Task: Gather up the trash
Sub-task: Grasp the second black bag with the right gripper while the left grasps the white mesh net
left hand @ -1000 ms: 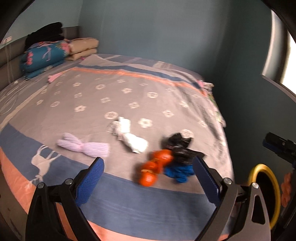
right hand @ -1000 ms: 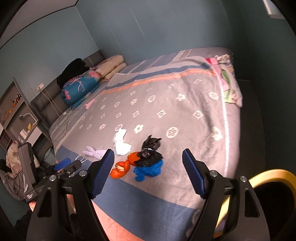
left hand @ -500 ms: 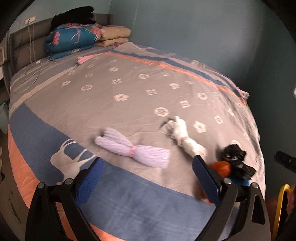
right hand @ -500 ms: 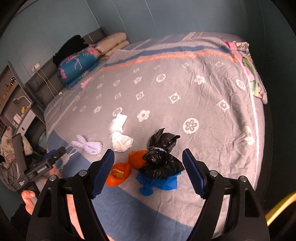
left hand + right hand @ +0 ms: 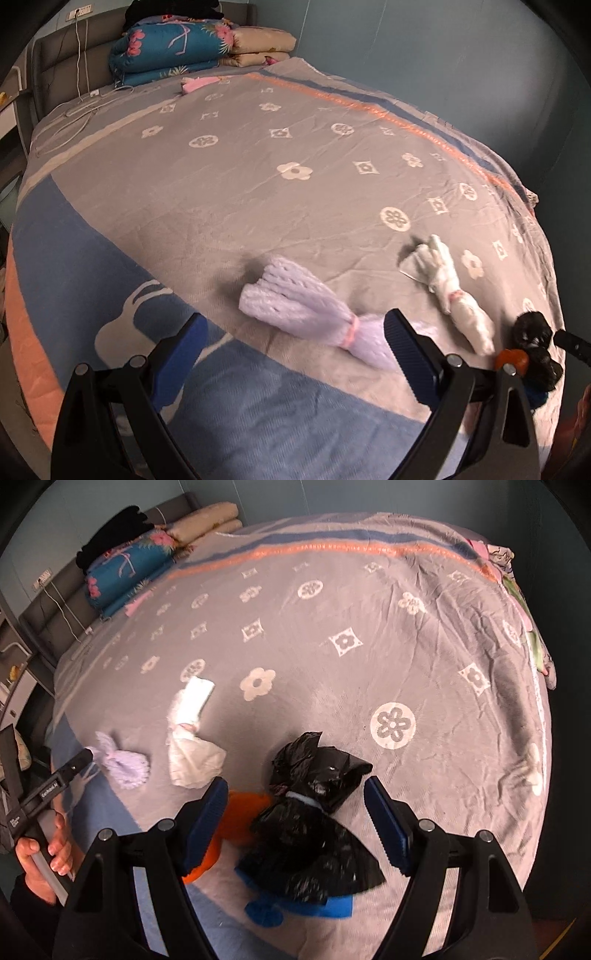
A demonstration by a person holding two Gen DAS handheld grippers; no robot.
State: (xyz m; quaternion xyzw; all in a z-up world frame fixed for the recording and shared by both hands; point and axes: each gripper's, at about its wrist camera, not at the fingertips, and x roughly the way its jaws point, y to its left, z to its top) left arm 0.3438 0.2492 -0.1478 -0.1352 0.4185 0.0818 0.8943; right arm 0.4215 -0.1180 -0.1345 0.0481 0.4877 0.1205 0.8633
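Several tied trash bags lie near the foot of the bed. My left gripper (image 5: 295, 354) is open, just above and short of the lilac bag (image 5: 314, 314), which also shows in the right wrist view (image 5: 125, 764). A white bag (image 5: 454, 295) (image 5: 192, 753) lies to its right. My right gripper (image 5: 295, 823) is open, its jaws on either side of the black bag (image 5: 310, 812), which lies on a blue bag (image 5: 295, 908) beside an orange bag (image 5: 236, 816). The black bag (image 5: 535, 347) and orange bag (image 5: 511, 358) show at the far right of the left wrist view.
The bed has a grey patterned cover (image 5: 258, 184) with blue and orange bands. Folded quilts (image 5: 170, 48) and pillows (image 5: 258, 44) are stacked at the headboard, with a small pink item (image 5: 195, 83) and a white cable (image 5: 85, 110) nearby. Shelves (image 5: 11, 664) stand left of the bed.
Both grippers have moved closer to the bed. The left one swung left from the dark bags to the lilac bag. The right one closed in over the black bag. Both stayed open.
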